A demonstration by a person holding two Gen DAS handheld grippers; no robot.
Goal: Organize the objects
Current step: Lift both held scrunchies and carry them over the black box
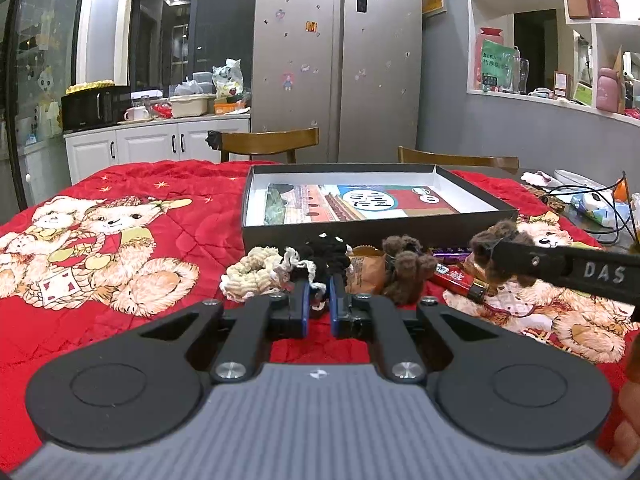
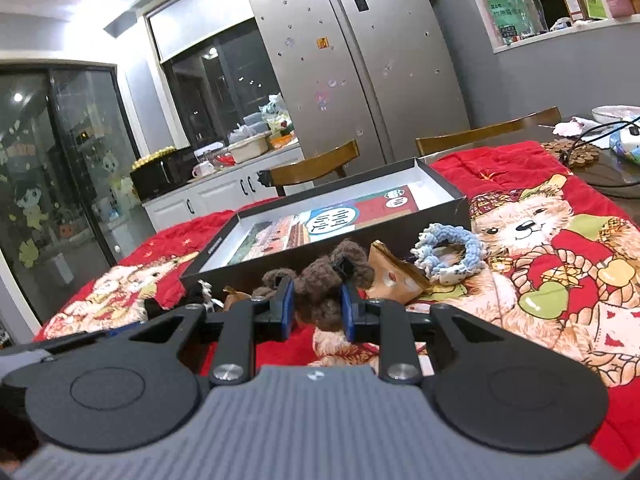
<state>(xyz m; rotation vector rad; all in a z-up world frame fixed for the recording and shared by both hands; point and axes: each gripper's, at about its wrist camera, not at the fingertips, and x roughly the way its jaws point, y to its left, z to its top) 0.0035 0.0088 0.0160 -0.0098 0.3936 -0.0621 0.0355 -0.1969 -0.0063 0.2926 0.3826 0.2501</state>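
My left gripper (image 1: pixel 320 282) is shut on a black scrunchie (image 1: pixel 326 250) with white trim, which lies on the red cloth in front of the open black box (image 1: pixel 360 232). My right gripper (image 2: pixel 318 286) is shut on a fuzzy brown scrunchie (image 2: pixel 324 280), near the front wall of the box (image 2: pixel 256 268). In the left wrist view the right gripper (image 1: pixel 498 254) comes in from the right, with the same brown scrunchie (image 1: pixel 490 240) at its tips. A cream scrunchie (image 1: pixel 252 272) and a second brown scrunchie (image 1: pixel 406 270) lie beside the black one.
A brown snack packet (image 1: pixel 364 268), a red bar (image 1: pixel 456 280) and a purple wrapper (image 1: pixel 452 254) lie among the scrunchies. A blue and white scrunchie (image 2: pixel 448 252) rests right of the packet (image 2: pixel 394 274). Cables and clutter (image 1: pixel 592 200) sit at the far right, chairs (image 1: pixel 264 142) behind.
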